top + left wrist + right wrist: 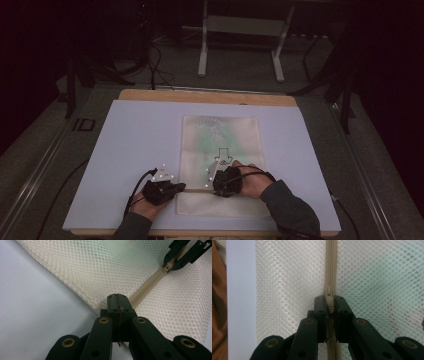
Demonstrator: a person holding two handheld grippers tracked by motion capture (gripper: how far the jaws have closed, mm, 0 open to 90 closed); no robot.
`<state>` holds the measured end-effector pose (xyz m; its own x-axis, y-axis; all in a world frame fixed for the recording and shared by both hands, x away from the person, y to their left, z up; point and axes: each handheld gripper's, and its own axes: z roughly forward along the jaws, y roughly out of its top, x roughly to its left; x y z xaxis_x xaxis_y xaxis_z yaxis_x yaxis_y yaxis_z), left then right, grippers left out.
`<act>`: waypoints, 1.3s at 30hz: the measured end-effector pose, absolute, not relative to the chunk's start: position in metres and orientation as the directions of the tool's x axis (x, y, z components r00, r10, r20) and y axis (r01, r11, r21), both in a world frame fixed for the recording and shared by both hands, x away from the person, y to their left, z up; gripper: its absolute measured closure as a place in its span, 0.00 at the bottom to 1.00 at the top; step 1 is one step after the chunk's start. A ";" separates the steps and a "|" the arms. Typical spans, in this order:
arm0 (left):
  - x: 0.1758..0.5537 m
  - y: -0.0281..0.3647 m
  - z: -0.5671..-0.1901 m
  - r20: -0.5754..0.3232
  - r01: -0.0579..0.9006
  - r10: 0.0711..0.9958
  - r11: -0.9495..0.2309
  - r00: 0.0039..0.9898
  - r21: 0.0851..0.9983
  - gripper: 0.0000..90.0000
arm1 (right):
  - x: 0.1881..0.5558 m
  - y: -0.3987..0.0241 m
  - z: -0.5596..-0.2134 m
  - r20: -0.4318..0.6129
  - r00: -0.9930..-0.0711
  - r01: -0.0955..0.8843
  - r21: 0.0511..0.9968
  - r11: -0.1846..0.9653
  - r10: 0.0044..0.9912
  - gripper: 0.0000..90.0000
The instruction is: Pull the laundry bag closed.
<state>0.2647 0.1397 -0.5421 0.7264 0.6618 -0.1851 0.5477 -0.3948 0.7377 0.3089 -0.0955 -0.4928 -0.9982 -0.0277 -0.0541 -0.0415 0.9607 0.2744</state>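
High view, near edge: the person's two forearms enter from below. The left gripper [176, 187] rests at the left edge of a cream mesh bag [220, 135]; its jaws are closed on the bag's corner, at the end of the zipper [147, 286]. The right gripper [218, 186] sits just beside it on the zipper line, its jaws pinched on the beige zipper slider [329, 295], which shows between the pads in the right gripper view. The bag lies flat near the middle of a pale sheet [130, 150] covering a wooden table [150, 95]. Through the mesh a greenish content shows faintly, possibly fabric. Beyond the table, white frame legs [202, 55] and cables [155, 65] stand on the dark floor.
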 end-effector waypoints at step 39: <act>0.265 0.140 -0.542 -0.190 0.551 0.663 -0.391 0.724 0.738 0.99 | 0.309 -0.116 -0.491 -0.041 -0.999 -0.014 0.268 0.963 -0.003 0.91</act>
<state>0.2648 0.1398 -0.5422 0.7244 0.6627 -0.1899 0.5507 -0.3905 0.7377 0.3092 -0.1156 -0.4910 -0.9991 -0.0029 -0.0413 -0.0139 0.9633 0.2682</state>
